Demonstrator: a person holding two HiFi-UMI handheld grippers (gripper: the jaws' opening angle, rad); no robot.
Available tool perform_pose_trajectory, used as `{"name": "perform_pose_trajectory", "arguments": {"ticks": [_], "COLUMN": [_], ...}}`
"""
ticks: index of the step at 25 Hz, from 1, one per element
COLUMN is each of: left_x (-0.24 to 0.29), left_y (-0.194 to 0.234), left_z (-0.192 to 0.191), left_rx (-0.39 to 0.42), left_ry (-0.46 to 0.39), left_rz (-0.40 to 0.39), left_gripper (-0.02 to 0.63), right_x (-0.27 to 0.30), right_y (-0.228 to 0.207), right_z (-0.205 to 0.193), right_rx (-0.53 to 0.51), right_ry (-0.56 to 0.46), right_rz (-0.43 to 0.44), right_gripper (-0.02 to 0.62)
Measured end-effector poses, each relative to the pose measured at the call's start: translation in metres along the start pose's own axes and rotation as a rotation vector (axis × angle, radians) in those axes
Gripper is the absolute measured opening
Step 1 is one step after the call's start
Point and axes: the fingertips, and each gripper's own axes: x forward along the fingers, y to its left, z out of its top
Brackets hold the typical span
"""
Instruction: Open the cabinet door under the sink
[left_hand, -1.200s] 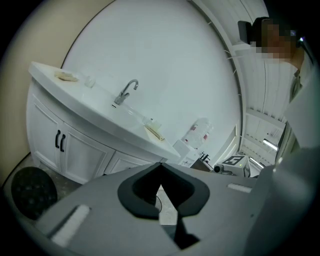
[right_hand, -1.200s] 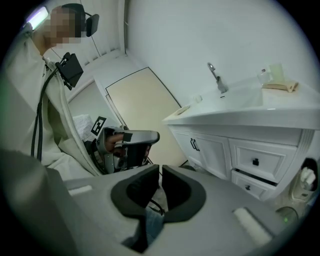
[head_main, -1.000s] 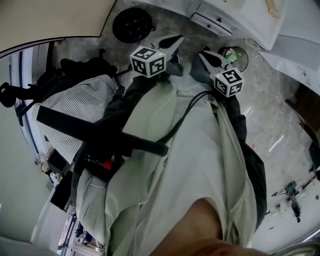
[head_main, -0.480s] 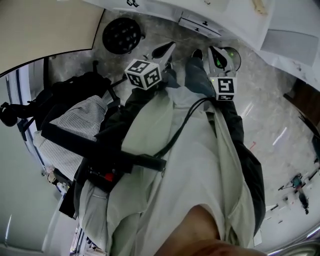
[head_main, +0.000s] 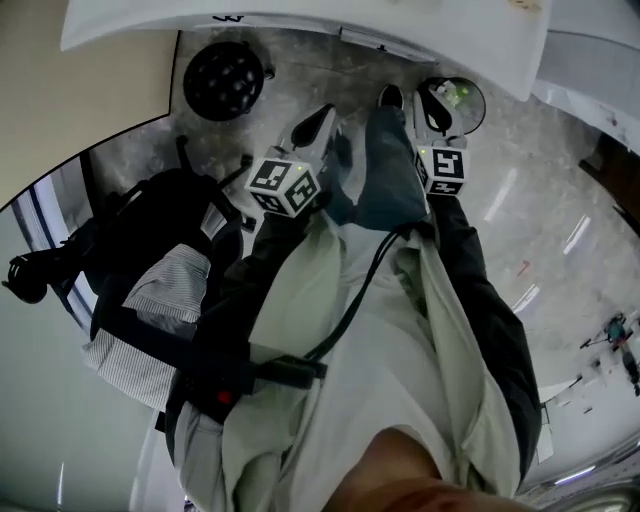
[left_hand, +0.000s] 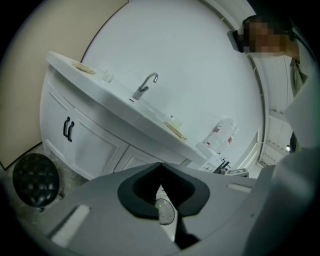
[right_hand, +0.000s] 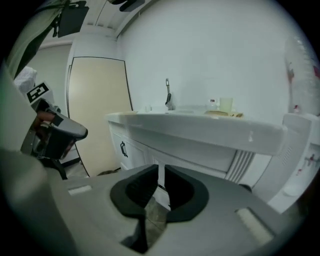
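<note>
1. Closest in the head view, the person's pale clothing (head_main: 400, 380) is filling the lower frame. A black cable (head_main: 352, 290) is running up across it toward the grippers.
2. At the left, a dark bag (head_main: 170, 210) is lying on the floor with a striped cloth (head_main: 165, 290) showing beside it.
3. The left gripper (head_main: 322, 115) is pointing forward and somewhat down, with its marker cube (head_main: 285, 184) facing the head camera. Its jaws are pressing tip to tip, clenched on nothing.
4. The right gripper (head_main: 430, 98) is reaching out alongside, with a dark shoe (head_main: 390, 97) just beside it. Its jaws have just been opening and are standing a narrow slit apart, with nothing between them.
5. Beyond the jaws, the marbled floor (head_main: 560, 190) is spreading out, and a round black object (head_main: 222, 78) is sitting on it near the cabinet's foot.
6. The white cabinet door (left_hand: 92, 147) is sitting closed below the counter (left_hand: 100, 92), next to a pair of black handles (left_hand: 68, 129). Neither gripper is touching it.
7. Farthest off, a curved faucet (left_hand: 146, 85) is rising from the counter top. A pale cup (right_hand: 226, 104) is standing farther along, and a water bottle (left_hand: 221, 134) is resting past the counter's end against the white wall (left_hand: 190, 60).
</note>
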Motion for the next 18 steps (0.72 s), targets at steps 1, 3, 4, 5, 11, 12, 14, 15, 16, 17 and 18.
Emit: {"name": "perform_pose_trajectory", "arguments": {"ticks": [1, 3, 4, 5, 11, 12, 14, 15, 16, 17, 18], "left_x": [0.003, 0.01, 0.013, 0.017, 0.022, 0.02, 0.015, 0.012, 0.009, 0.007, 0.005], "left_y": [0.01, 0.029, 0.038, 0.045, 0.066, 0.068, 0.07, 0.071, 0.072, 0.073, 0.075], "left_z": [-0.004, -0.013, -0.017, -0.021, -0.055, -0.063, -0.076, -0.082, -0.087, -0.091, -0.096], "left_rx": [0.001, 0.004, 0.006, 0.006, -0.022, -0.024, -0.032, -0.04, -0.05, -0.058, -0.062], "left_ry": [-0.008, -0.019, -0.023, -0.027, 0.005, 0.018, 0.036, 0.042, 0.047, 0.051, 0.055], "left_rz": [0.028, 0.073, 0.089, 0.103, 0.132, 0.13, 0.132, 0.136, 0.139, 0.139, 0.137], "left_gripper": [0.008, 0.008, 0.008, 0.008, 0.008, 0.008, 0.008, 0.008, 0.008, 0.008, 0.008], "right_x": [0.007, 0.024, 0.034, 0.045, 0.119, 0.13, 0.149, 0.156, 0.161, 0.165, 0.169], "right_y": [-0.002, -0.009, -0.013, -0.017, -0.04, -0.041, -0.043, -0.045, -0.048, -0.052, -0.055], "right_z": [-0.011, -0.033, -0.043, -0.053, -0.084, -0.09, -0.101, -0.105, -0.107, -0.108, -0.107], "right_rx": [0.012, 0.05, 0.07, 0.088, 0.127, 0.135, 0.135, 0.129, 0.127, 0.128, 0.136], "right_ry": [0.002, 0.005, 0.01, 0.015, 0.006, 0.01, 0.02, 0.022, 0.018, 0.005, -0.01], "right_rz": [-0.023, -0.063, -0.075, -0.083, -0.138, -0.145, -0.166, -0.187, -0.218, -0.251, -0.279], "right_gripper": [0.033, 0.121, 0.149, 0.155, 0.157, 0.157, 0.158, 0.158, 0.158, 0.158, 0.158]}}
